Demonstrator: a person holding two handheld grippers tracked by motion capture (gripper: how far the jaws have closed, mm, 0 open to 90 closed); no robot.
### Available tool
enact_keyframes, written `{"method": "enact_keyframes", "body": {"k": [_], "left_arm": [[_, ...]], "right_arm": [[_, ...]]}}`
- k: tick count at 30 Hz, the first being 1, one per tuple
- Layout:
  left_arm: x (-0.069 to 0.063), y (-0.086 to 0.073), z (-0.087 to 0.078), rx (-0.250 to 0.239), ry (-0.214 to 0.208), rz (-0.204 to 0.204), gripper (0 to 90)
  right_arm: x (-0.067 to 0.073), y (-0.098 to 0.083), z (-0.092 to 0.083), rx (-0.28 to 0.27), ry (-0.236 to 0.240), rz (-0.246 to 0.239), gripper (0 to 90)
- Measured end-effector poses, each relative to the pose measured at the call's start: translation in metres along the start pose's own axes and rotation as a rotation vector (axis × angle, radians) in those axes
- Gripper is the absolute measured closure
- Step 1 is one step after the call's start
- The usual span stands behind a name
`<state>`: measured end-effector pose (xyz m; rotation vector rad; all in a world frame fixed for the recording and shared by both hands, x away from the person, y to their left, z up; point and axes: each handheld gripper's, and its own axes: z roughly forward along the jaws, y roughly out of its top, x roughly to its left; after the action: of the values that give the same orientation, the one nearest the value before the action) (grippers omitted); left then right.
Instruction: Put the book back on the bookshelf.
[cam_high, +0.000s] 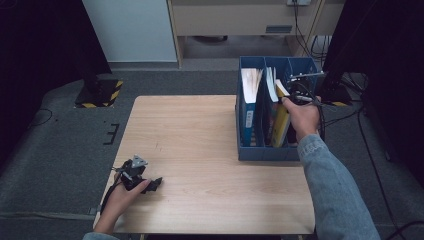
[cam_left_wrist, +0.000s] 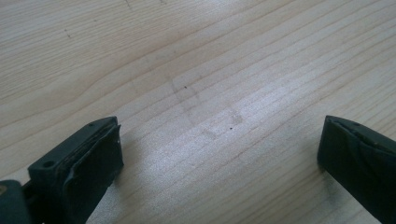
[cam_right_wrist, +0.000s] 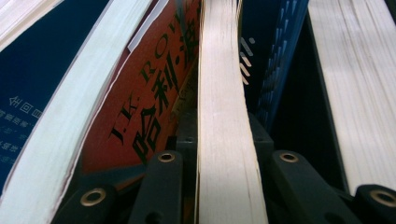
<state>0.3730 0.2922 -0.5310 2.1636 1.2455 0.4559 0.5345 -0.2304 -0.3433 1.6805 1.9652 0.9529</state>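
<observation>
In the high view, the right gripper (cam_high: 296, 95) reaches into the blue file holder (cam_high: 265, 150) at the table's (cam_high: 200, 140) right edge, clamped on a yellow-spined book (cam_high: 281, 120) standing in the middle compartment of 3. The left gripper (cam_high: 154, 184) rests on the table near its front left corner.

In the left gripper view, its 2 jaws stand wide apart over bare wood, holding nothing.

In the right gripper view, the jaws pinch the book's page block (cam_right_wrist: 224, 140); a red-covered book (cam_right_wrist: 149, 88) leans just beside it.
</observation>
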Motion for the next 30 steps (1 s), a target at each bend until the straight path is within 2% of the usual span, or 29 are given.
{"method": "enact_keyframes", "body": {"k": [16,21,30], "left_arm": [[-0.0001,-0.0002,-0.0001,-0.001,0.000,0.000,0.0],[-0.0001,-0.0001,0.0000,-0.001,0.000,0.000,0.0],[-0.0006,0.0005,0.0003,0.001,0.000,-0.002,0.0]], "right_arm": [[-0.0015,-0.0020,-0.0010,0.001,-0.001,-0.011,73.5],[-0.0024,-0.0029,-0.0031,0.021,0.001,-0.009,73.5],[0.0002,-0.0096,-0.0076,0.034,0.002,-0.041,73.2]]}}
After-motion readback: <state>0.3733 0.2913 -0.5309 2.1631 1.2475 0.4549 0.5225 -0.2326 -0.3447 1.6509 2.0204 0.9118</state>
